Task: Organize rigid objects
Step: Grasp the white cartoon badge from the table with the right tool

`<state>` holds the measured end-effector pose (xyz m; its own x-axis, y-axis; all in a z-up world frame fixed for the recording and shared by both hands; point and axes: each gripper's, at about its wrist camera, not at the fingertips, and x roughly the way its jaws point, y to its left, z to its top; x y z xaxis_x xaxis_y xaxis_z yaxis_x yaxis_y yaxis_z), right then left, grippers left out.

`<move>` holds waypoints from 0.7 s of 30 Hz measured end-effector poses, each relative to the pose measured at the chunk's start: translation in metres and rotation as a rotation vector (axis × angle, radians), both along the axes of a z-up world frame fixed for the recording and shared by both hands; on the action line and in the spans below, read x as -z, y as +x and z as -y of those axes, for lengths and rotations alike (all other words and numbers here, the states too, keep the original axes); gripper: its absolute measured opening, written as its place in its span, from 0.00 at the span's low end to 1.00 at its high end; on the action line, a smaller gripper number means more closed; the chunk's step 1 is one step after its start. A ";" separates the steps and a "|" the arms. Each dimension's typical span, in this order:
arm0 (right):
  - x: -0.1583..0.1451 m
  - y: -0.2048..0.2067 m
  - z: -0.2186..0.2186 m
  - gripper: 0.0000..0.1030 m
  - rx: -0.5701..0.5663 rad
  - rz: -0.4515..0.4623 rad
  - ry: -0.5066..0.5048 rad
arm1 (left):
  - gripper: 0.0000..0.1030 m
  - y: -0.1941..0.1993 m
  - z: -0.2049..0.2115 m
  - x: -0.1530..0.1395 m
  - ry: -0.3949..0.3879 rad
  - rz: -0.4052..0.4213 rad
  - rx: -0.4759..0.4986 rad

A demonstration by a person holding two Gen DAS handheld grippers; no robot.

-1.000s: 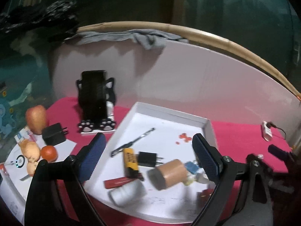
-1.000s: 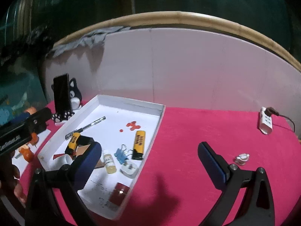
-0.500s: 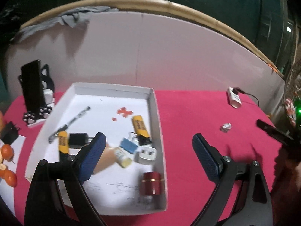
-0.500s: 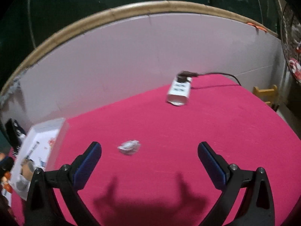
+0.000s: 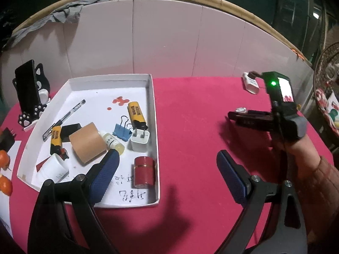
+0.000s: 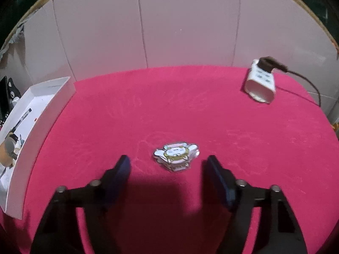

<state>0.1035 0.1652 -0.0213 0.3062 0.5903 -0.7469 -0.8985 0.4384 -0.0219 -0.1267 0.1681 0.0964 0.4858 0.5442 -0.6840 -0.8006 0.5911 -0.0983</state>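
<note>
A small flat cartoon badge [image 6: 176, 156] lies on the red tablecloth. My right gripper [image 6: 168, 165] is open and low over the cloth, its fingers on either side of the badge, just short of it. In the left wrist view the right gripper [image 5: 235, 114] shows side-on with the badge [image 5: 241, 110] at its tips. My left gripper [image 5: 167, 171] is open and empty, hovering over the near right corner of the white tray [image 5: 155, 127]. The tray holds a tape roll [image 5: 86, 145], a red cylinder [image 5: 144, 171], a white plug [image 5: 139, 140], a blue binder clip [image 5: 121, 131], lighters and a pen.
A white power strip [image 6: 260, 82] with a black plug and cable lies at the back right. A white panel wall [image 6: 169, 31] rings the table's far side. A phone on a cat stand [image 5: 29, 97] stands left of the tray. Orange fruit [image 5: 4, 169] lies far left.
My right gripper has moved forward and down to the badge, which now sits between its fingers. My left gripper has swung right, from above the tray to its right edge.
</note>
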 end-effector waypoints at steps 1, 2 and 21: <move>0.000 -0.001 -0.001 0.65 -0.004 0.008 -0.006 | 0.91 -0.001 -0.001 -0.002 0.004 0.001 -0.007; 0.000 -0.002 -0.002 0.58 -0.010 0.016 -0.011 | 0.91 -0.003 -0.002 -0.003 0.007 0.004 -0.016; -0.084 -0.059 0.071 0.36 -0.131 -0.051 0.276 | 0.91 -0.118 -0.030 -0.037 0.104 0.071 -0.377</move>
